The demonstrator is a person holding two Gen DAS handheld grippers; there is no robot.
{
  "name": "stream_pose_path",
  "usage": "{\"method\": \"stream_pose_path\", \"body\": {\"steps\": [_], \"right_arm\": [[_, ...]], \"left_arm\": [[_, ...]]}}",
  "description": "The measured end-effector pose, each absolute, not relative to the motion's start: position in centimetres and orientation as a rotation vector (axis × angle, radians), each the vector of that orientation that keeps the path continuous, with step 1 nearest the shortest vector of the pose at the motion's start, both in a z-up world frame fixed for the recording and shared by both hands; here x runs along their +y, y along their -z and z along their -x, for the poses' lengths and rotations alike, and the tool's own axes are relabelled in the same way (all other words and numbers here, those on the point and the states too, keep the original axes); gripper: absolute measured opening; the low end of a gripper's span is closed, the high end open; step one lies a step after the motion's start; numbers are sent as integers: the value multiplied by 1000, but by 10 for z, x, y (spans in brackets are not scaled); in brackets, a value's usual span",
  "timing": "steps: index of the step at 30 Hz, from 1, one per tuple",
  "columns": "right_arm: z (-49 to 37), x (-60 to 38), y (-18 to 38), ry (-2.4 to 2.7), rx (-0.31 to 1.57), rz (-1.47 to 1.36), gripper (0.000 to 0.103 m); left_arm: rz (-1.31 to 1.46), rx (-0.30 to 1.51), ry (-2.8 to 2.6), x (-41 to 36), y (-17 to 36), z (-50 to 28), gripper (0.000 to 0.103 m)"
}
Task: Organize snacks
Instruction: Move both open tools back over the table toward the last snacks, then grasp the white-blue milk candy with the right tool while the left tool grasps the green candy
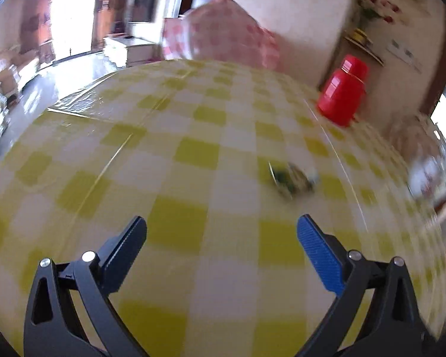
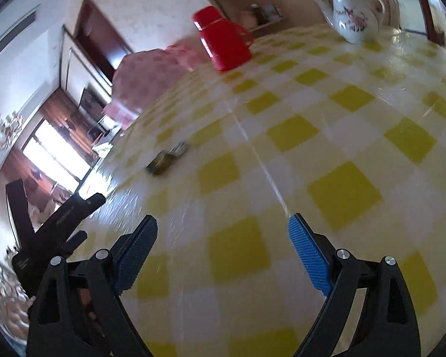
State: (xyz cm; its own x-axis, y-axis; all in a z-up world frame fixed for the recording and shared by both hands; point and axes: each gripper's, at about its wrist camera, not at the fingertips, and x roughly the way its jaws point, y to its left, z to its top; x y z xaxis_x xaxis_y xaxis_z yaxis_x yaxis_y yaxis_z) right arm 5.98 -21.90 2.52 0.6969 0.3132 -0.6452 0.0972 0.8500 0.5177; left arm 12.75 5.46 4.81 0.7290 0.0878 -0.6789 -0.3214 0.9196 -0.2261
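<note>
left claw [image 1: 221, 229] wide, empty | right claw [image 2: 223, 229] wide, empty | snack packets [image 2: 167, 158] beyond, red jug [image 2: 223, 40] far

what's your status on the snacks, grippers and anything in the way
Left gripper open, empty. Right gripper open, empty. Snack packets lying on checked tablecloth, untouched. Path clear; red flask and teapot stand farther back.

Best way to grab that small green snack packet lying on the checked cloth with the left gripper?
The snack packet lies flat and low on the tablecloth, ahead and right of the open, empty left gripper. Probably come from above, fingers tilted steeply down, and pinch across its narrower width near the middle. It is blurred, so its exact edges are unclear; nothing crowds it.
</note>
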Motion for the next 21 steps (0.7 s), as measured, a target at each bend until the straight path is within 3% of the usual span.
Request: {"method": "stream_pose_path", "body": {"steps": [6,16,21], "right_arm": [[-130,-206,-20,-107,808,-569,84],[-262,-141,-9,-51,955,-555,52],[-287,-107,-8,6,1037,-445,46]], "left_arm": [[381,615,-269,77,-46,-168,101],[441,493,-361,109,-59,-165,101],[447,486,-369,116,-62,-162,101]]}}
